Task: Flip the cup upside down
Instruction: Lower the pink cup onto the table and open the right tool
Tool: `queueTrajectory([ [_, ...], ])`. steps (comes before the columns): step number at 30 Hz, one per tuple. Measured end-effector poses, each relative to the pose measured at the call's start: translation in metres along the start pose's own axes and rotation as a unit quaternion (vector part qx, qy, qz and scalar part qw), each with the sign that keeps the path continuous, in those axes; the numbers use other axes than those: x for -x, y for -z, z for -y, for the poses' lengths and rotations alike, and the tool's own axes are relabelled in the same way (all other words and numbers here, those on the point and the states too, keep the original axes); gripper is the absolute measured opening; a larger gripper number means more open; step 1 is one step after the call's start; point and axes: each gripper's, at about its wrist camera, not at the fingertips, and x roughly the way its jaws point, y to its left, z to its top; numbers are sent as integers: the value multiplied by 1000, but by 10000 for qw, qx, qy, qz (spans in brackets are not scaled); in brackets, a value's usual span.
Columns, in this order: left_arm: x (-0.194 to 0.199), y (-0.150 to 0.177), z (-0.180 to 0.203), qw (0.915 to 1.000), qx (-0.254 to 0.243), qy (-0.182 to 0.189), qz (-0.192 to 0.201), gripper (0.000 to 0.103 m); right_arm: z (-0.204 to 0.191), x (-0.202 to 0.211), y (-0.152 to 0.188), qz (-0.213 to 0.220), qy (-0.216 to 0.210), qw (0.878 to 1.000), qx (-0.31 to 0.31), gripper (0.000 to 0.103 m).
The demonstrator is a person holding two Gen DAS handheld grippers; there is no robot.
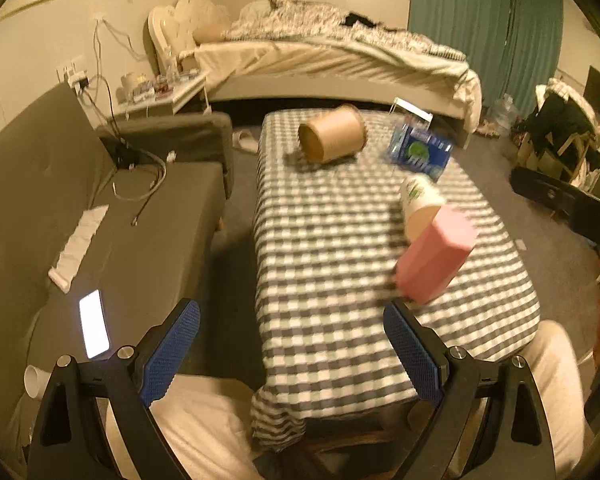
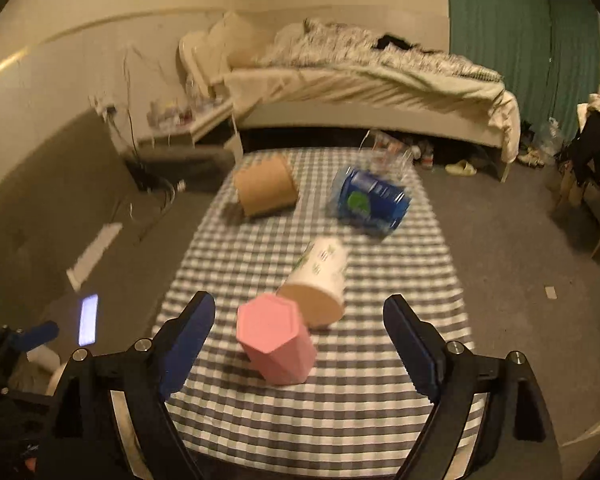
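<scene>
A pink hexagonal cup point(image 2: 276, 340) stands with its closed base up on the checkered table point(image 2: 340, 412); it also shows in the left wrist view point(image 1: 434, 254). A white paper cup with green print point(image 2: 320, 276) lies on its side just behind it, mouth toward me, also in the left wrist view point(image 1: 420, 204). A brown paper cup point(image 2: 266, 192) lies on its side farther back, also seen from the left wrist point(image 1: 334, 138). My right gripper point(image 2: 300, 344) is open above the near table, fingers either side of the pink cup. My left gripper point(image 1: 292, 352) is open and empty over the table's near left edge.
A blue packet point(image 2: 370, 200) lies at the table's far right, with a clear container point(image 2: 384, 152) behind it. A grey sofa point(image 1: 100, 216) with a lit phone point(image 1: 94, 324) and cables is to the left. A bed point(image 1: 340, 60) lies beyond the table.
</scene>
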Motion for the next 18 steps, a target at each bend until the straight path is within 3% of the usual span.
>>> queueTrajectory([
  [10,53,-24,24,9927,574,197,1042,96,31,71,5,641,301,9974,120,89],
  [18,72,-18,52,9891,221,-49,1454,96,49,86,21,741,274,9969,41,90],
])
